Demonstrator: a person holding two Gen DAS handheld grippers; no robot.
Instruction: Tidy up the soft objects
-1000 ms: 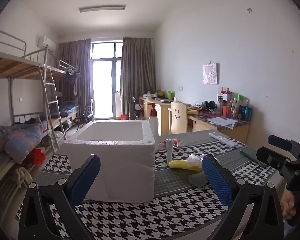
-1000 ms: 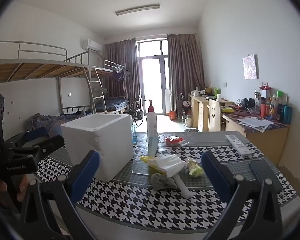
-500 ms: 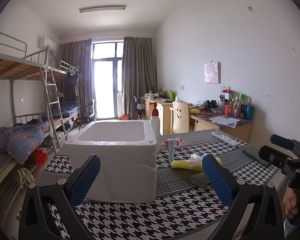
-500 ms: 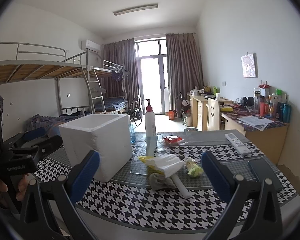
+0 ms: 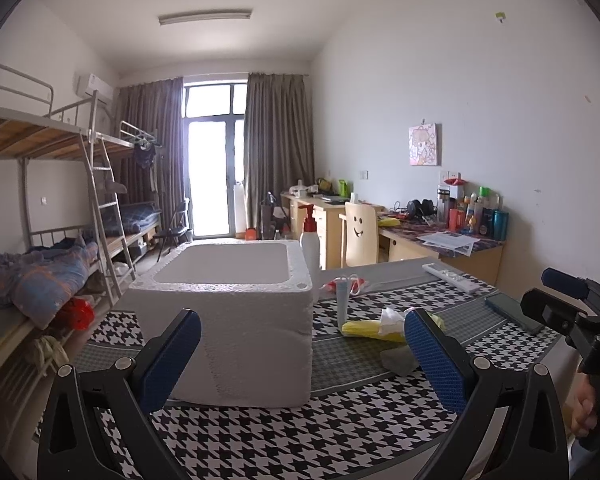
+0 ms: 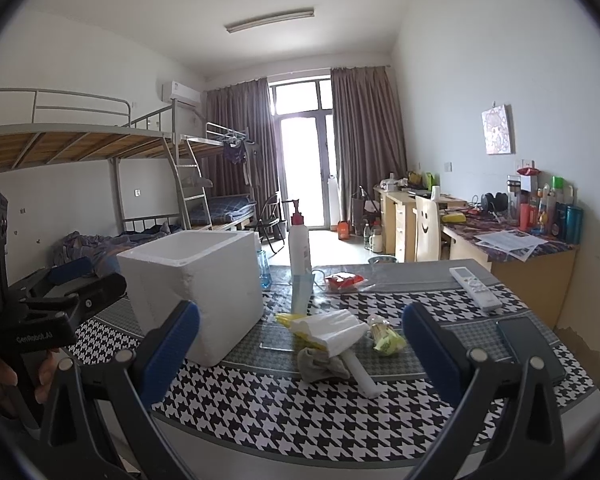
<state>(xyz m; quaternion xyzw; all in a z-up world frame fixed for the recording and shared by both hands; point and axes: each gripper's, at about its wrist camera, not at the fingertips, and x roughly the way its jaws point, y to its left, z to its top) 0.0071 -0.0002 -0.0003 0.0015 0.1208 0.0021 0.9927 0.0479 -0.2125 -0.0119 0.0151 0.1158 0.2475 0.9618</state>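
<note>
Handling of the soft pile: light and limp behaviour is judged likely for the white plastic bag, the grey cloth and the yellow item; all would give under the pads and could slip if only an edge were pinched.
Hold point: a bunched middle fold is judged better than a loose corner; the white roll under the bag may be dragged along.
Location: the pile is lying on the houndstooth table, just beside the foam box, to its right.
Box: stiff, light and crumbly at the rim, as judged; its top is open.
Left gripper: fingers wide apart, nothing held, above the near table edge.
Right gripper: fingers wide apart, nothing held, facing the pile.
Counts: one foam box, one bag, one cloth, one pump bottle, one remote, one phone, two grippers.
</note>
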